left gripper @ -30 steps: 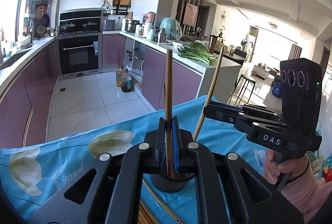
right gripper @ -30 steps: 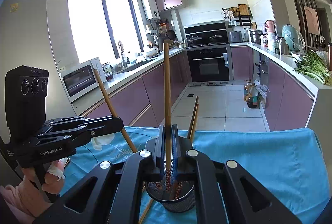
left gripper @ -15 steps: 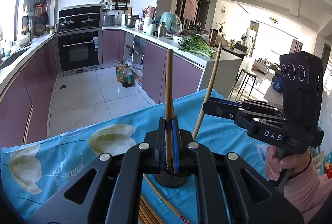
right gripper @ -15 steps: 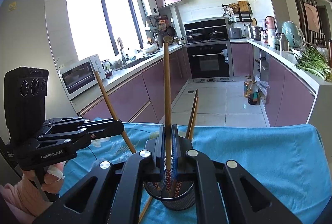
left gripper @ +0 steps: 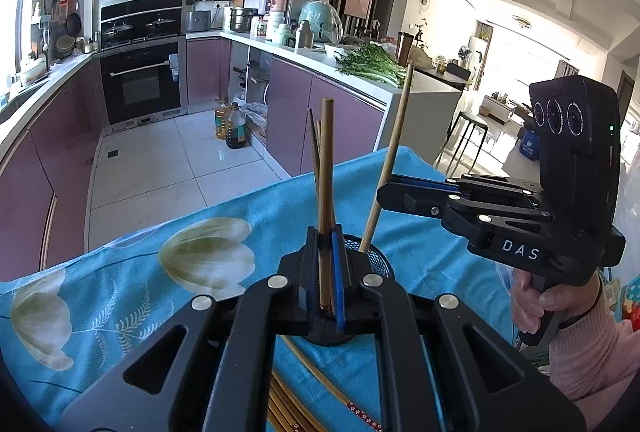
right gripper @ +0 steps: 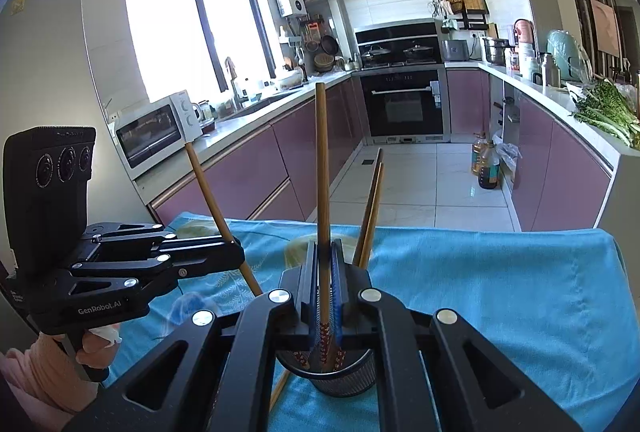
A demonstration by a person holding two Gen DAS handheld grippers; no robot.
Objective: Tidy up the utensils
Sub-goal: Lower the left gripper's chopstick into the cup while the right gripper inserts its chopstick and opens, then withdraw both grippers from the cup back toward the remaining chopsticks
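My left gripper (left gripper: 326,244) is shut on an upright wooden chopstick (left gripper: 326,171), just in front of the black mesh holder (left gripper: 378,264). Two more chopsticks (left gripper: 314,151) stand behind the one I hold. In the left wrist view the right gripper (left gripper: 382,193) comes in from the right, shut on a slanted chopstick (left gripper: 390,159) whose lower end meets the holder's rim. In the right wrist view my right gripper (right gripper: 324,256) clamps that chopstick (right gripper: 322,171) with its patterned end inside the holder (right gripper: 344,372). The left gripper (right gripper: 238,252) grips its own chopstick (right gripper: 208,191) at the left.
A blue flowered cloth (left gripper: 200,272) covers the table, whose far edge drops to the kitchen floor. Several loose chopsticks (left gripper: 288,404) lie on the cloth under my left gripper. A hand and a pink sleeve (left gripper: 580,344) hold the right gripper. Purple cabinets and an oven stand beyond.
Both grippers keep their chopsticks and have tipped slightly downward. In the left wrist view the holder's rim and the two standing chopsticks have come out from behind my fingers.
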